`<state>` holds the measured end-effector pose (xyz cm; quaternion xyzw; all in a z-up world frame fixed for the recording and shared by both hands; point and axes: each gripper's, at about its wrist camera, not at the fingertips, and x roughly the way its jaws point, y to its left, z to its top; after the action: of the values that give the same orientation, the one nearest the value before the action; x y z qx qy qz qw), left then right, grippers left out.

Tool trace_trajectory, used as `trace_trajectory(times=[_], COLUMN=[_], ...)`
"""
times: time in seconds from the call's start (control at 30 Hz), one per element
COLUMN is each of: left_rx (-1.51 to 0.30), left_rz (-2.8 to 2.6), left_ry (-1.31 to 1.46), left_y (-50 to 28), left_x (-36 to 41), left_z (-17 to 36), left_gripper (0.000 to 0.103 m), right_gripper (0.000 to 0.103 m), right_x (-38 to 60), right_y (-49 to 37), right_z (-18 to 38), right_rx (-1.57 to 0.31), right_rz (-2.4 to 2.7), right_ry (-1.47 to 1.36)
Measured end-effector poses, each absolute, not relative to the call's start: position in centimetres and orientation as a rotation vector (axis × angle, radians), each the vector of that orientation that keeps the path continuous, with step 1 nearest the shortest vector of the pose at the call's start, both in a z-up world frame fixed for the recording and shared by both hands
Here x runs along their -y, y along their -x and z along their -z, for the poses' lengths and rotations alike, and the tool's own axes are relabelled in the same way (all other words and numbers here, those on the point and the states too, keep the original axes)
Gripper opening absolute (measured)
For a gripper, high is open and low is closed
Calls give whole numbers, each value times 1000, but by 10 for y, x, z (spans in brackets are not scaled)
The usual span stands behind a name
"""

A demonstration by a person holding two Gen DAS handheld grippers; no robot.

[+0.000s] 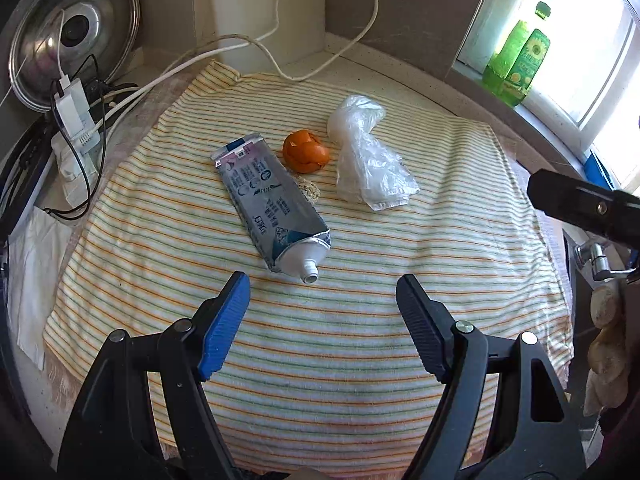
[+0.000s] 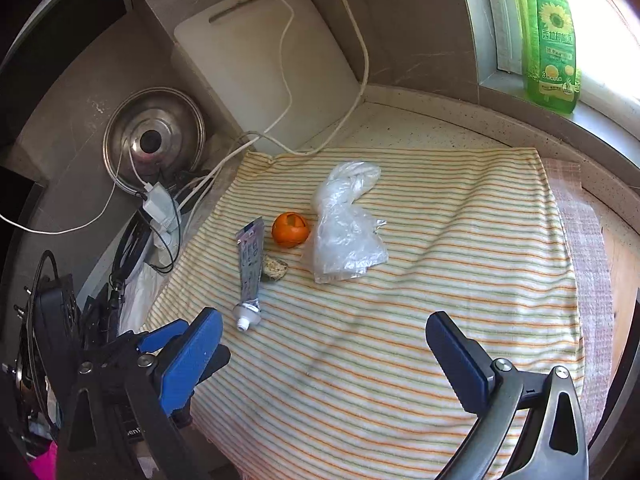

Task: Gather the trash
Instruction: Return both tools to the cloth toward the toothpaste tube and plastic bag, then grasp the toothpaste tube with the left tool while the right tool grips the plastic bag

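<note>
Toothpaste tube (image 1: 269, 203): flat on striped cloth (image 1: 360, 320), long axis running near-to-far, capless nozzle toward camera, crimped end away. Orange peel (image 1: 305, 151) & plastic bag (image 1: 370, 156) just beyond. Left gripper (image 1: 322, 312) & right gripper (image 2: 324, 344): angled down above cloth, jaws wide apart, nothing held.

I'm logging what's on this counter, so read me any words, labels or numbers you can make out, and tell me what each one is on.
"3": low on the label of the green bottle on the windowsill; the large characters under its sunflower picture are too blurred to read.
Toothpaste tube: dense print on its silver side, too small and distorted to read.
Orange peel, plastic bag, striped towel: no text.
</note>
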<state>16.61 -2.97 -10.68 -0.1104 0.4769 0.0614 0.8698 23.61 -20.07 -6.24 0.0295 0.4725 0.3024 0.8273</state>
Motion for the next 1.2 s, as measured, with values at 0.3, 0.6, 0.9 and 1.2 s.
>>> trace_trajectory(times=[0.3, 0.6, 0.9, 1.2], left_rx=[-1032, -1043, -1071, -1043], left_rz=[-206, -247, -249, -217], left_ry=[150, 142, 143, 167], left_y=[-195, -211, -220, -220], left_x=[33, 28, 16, 6], left_z=[134, 146, 157, 155], left_gripper=[78, 78, 61, 39], right_gripper=[103, 103, 100, 98], right_x=[185, 160, 126, 109], right_y=[-287, -327, -350, -369], right_z=[82, 106, 130, 148], right_rx=[-1093, -1172, -1202, -1215], right_rz=[-643, -668, -661, -636], right_ry=[-64, -62, 26, 89])
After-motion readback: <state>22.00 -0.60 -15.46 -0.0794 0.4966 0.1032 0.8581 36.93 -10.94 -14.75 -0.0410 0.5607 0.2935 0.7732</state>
